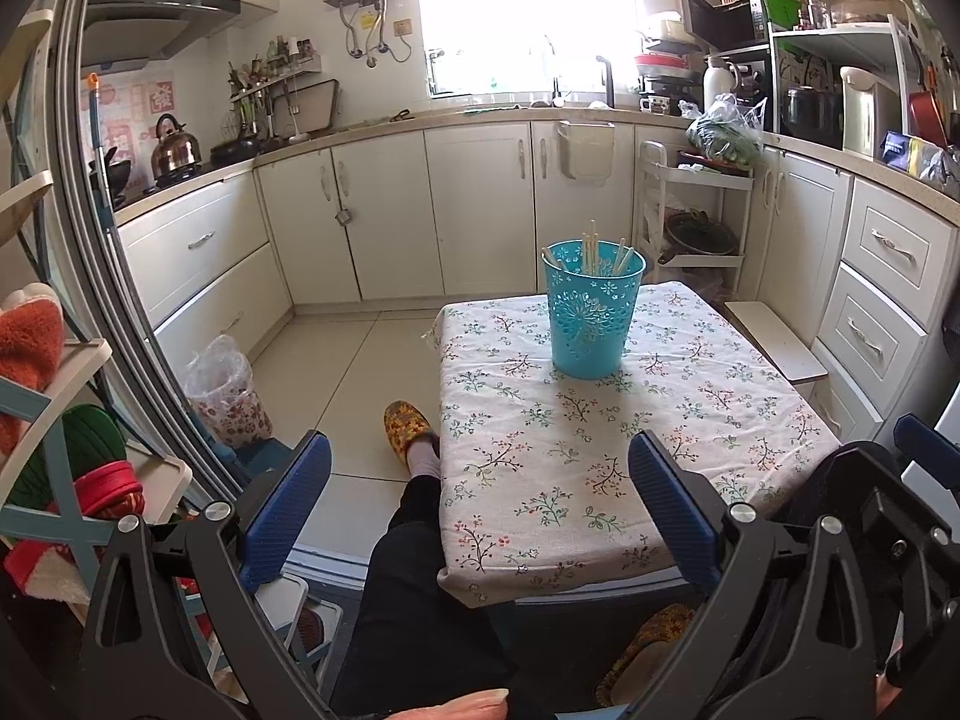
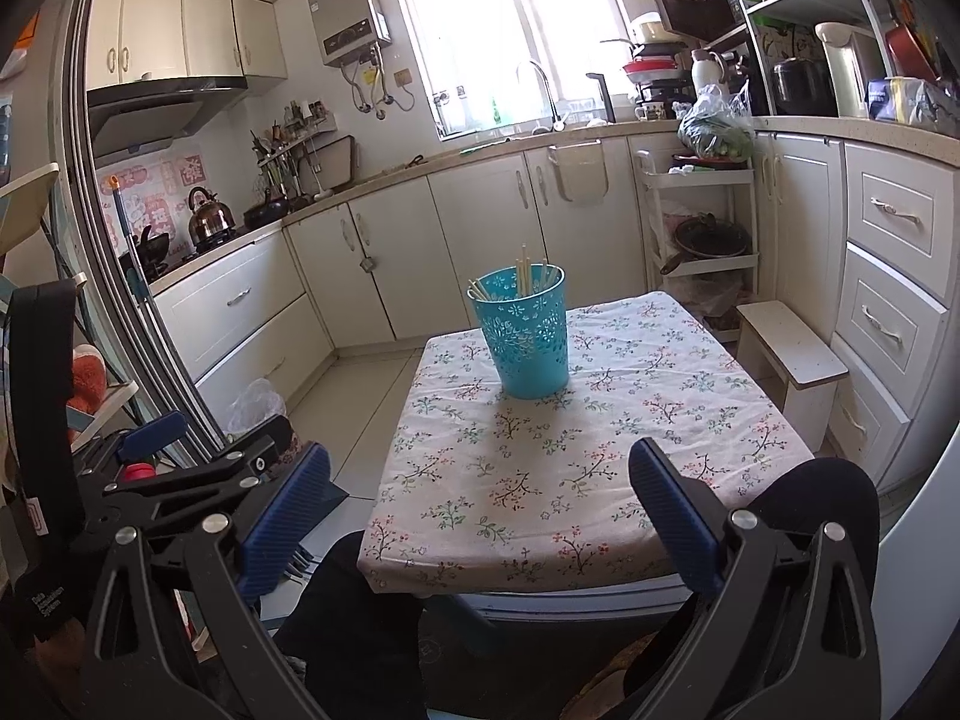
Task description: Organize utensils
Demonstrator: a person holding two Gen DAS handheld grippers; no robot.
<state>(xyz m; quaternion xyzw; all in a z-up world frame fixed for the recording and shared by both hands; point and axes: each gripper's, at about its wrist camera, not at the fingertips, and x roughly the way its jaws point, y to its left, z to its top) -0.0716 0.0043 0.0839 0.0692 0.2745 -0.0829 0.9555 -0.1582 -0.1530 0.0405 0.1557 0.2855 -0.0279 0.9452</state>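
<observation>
Left wrist view: chopsticks [image 1: 591, 252] apparently upright in blue holder [image 1: 593, 315].

Ahead of each gripper, bare floral-clothed tabletop [image 1: 576, 480] is seen; only the teal perforated plastic basket [image 1: 591, 315] stands beyond.

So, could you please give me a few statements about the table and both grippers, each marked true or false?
1. The blue cup stands upright on the tablecloth. True.
2. The chopsticks lie flat on the cloth. False: they stand inside the cup.
3. The left gripper is open and empty. True.
4. The right gripper is shut on a chopstick. False: it is open, holding nothing.
5. The cup lies on its side. False: it is upright.
</observation>
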